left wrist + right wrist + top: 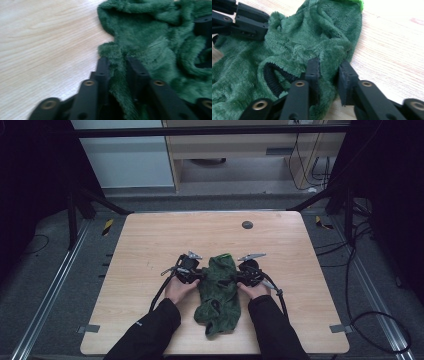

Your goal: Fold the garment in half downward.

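Note:
A green fleece garment point(220, 290) lies crumpled on the wooden table point(150, 245), near the front edge at the middle. My left gripper point(202, 276) sits at its left edge. The garment's fuzzy hem point(150, 37) is pinched into a fold between that gripper's black jaws point(117, 62). My right gripper point(232, 281) is at the garment's right edge. Its jaws point(329, 65) clamp a bunch of the green pile point(299, 37) beside a black ribbed cuff point(272, 77). The left gripper point(249, 22) also shows across the cloth in the right gripper view.
A small dark round disc point(247, 224) sits near the table's far edge. Grey tape marks point(88, 328) point(341, 328) lie at the front corners. Cables trail from both grippers and across the floor on the right. Bare wood surrounds the garment.

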`<state>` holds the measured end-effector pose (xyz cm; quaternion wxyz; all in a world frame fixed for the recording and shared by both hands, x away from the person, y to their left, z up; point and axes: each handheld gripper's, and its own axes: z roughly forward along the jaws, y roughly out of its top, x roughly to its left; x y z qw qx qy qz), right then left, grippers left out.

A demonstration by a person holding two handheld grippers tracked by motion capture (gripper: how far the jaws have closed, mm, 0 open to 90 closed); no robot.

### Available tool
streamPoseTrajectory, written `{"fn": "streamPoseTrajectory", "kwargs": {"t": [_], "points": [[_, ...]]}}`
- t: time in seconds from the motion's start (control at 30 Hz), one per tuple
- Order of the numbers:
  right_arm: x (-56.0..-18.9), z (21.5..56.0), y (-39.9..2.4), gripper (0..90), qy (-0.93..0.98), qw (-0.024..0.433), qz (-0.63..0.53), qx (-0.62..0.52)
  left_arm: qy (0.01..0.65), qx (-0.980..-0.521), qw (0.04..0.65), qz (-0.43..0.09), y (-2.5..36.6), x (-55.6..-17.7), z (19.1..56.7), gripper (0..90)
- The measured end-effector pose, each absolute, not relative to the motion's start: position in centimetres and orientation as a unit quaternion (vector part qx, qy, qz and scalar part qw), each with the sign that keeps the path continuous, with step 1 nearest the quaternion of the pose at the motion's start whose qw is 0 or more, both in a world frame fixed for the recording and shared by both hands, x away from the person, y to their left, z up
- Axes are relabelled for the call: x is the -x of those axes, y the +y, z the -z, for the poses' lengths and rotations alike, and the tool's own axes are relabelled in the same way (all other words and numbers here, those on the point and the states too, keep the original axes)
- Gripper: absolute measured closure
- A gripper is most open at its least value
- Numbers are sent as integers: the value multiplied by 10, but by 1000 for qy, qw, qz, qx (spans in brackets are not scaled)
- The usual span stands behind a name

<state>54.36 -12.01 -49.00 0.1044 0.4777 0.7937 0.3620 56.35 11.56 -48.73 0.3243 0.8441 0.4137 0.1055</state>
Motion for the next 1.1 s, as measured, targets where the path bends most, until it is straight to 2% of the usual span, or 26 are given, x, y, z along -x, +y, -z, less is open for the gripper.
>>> {"fn": "streamPoseTrajectory", "kwargs": {"t": [0.13, 0.27, 0.67, 1.1], "points": [[-544, 491, -120, 791, 794, 102, -362, -477, 413, -845, 324, -97, 114, -563, 487, 824], [-544, 490, -120, 821, 794, 100, -365, -475, 411, -845, 327, -103, 113, -560, 483, 855], [-539, 468, -124, 828, 781, 115, -409, -457, 386, -828, 387, -123, 120, -544, 439, 862], [-528, 440, -125, 825, 770, 145, -458, -420, 372, -819, 409, -149, 128, -533, 415, 862]]}}
